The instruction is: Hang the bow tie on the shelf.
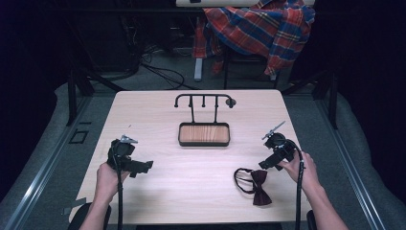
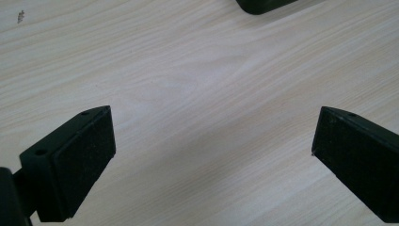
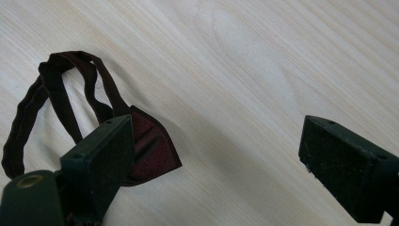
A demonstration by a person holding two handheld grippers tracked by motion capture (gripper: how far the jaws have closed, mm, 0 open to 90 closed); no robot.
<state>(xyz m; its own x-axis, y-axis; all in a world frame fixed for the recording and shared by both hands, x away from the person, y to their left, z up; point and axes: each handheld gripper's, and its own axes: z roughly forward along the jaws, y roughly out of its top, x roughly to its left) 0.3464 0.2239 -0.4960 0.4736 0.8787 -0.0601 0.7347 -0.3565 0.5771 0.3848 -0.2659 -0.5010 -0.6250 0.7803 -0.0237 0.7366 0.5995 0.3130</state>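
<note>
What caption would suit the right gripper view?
Open black jaws over a wooden table, a dark red bow tie beside one.

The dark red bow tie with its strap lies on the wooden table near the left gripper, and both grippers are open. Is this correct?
Not quite. The dark red bow tie lies on the wooden table near the right gripper, not the left gripper, as the high view shows. Both grippers are open.

I see a red plaid shirt (image 1: pixel 261 28) draped over a chair (image 1: pixel 225 72) far beyond my right gripper (image 1: pixel 267 164), and black cables (image 1: pixel 163 72) on the grey floor (image 1: pixel 143 84) well past my left gripper (image 1: pixel 142 167).
</note>
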